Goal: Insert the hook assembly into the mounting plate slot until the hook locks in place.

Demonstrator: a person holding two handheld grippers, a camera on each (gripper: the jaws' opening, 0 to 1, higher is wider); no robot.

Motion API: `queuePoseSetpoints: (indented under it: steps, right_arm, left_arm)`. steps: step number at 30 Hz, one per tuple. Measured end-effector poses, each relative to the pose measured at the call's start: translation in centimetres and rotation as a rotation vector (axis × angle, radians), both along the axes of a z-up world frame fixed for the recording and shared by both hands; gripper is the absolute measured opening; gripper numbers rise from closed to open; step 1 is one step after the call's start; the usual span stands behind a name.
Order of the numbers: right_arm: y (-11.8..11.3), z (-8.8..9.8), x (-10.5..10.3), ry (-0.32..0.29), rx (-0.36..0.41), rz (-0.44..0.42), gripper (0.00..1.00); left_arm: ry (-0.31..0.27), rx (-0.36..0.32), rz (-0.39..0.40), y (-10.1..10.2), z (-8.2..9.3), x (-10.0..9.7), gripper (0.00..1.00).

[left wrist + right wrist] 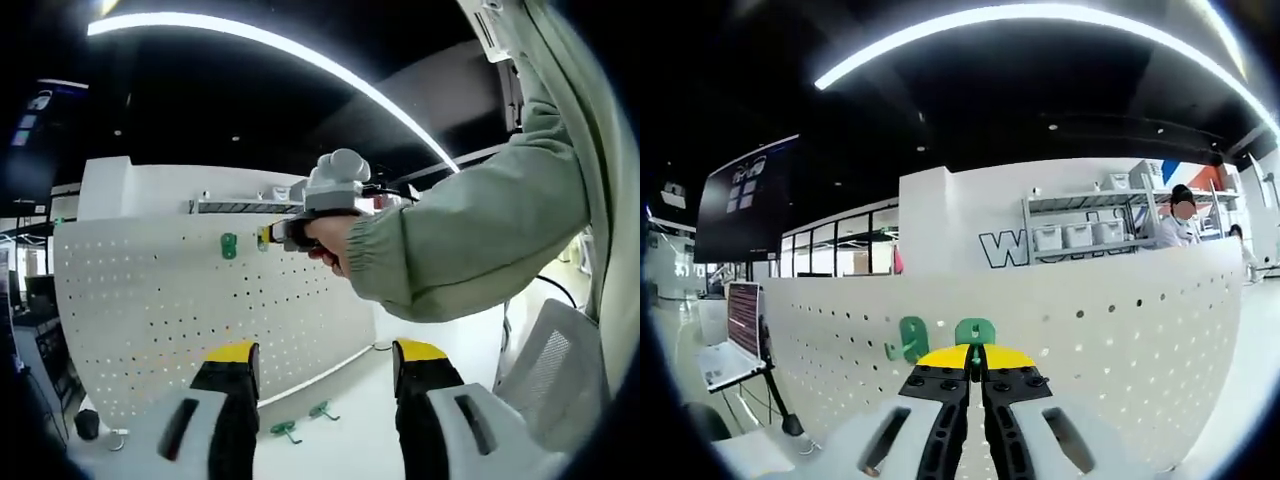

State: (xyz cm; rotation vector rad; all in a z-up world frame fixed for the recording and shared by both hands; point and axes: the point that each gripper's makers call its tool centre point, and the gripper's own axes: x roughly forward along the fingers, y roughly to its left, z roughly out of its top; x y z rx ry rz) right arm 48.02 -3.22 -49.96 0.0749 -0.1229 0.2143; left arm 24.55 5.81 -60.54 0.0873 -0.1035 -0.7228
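Both tongs first: my left gripper (pixel 325 365) has its yellow-tipped jaws spread wide with nothing between them, hanging out in front of the white pegboard (pixel 150 300). My right gripper (pixel 975 358) is clenched, jaws pressed together on a green hook (pixel 975 332) right at the pegboard (pixel 1090 330) face, near its top edge; I can see green between the tips. Just beside it on the pegboard sits a second green hook (pixel 908 338). From the left gripper view, the right gripper (pixel 282 233) shows up against the upper pegboard, held by a hand (pixel 328 240) coming out of a pale green sleeve (pixel 470 235), with a green hook (pixel 229 245) mounted just beside it. Two more green hooks (pixel 287 431) (pixel 322 410) lie on the table (pixel 350 440) below the pegboard's foot, between my left jaws. A laptop (pixel 735 340) stands off the pegboard's far end.
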Motion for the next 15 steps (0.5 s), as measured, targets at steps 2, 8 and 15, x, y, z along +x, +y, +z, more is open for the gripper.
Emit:
queuePoseSetpoints:
  steps: [2, 8, 15]
  right_arm:
    - [0.0, -0.1, 0.2, 0.002, -0.006, -0.006, 0.01]
    - [0.2, -0.6, 0.8, 0.013, -0.016, -0.018, 0.01]
    - [0.8, 0.0, 1.3, -0.006, -0.02, -0.029, 0.01]
  left_arm:
    - [-0.002, 0.0, 0.002, 0.1, 0.0, 0.0, 0.55]
    - [0.002, -0.001, 0.005, 0.2, 0.0, 0.1, 0.55]
    - [0.003, -0.005, 0.007, 0.3, 0.0, 0.1, 0.55]
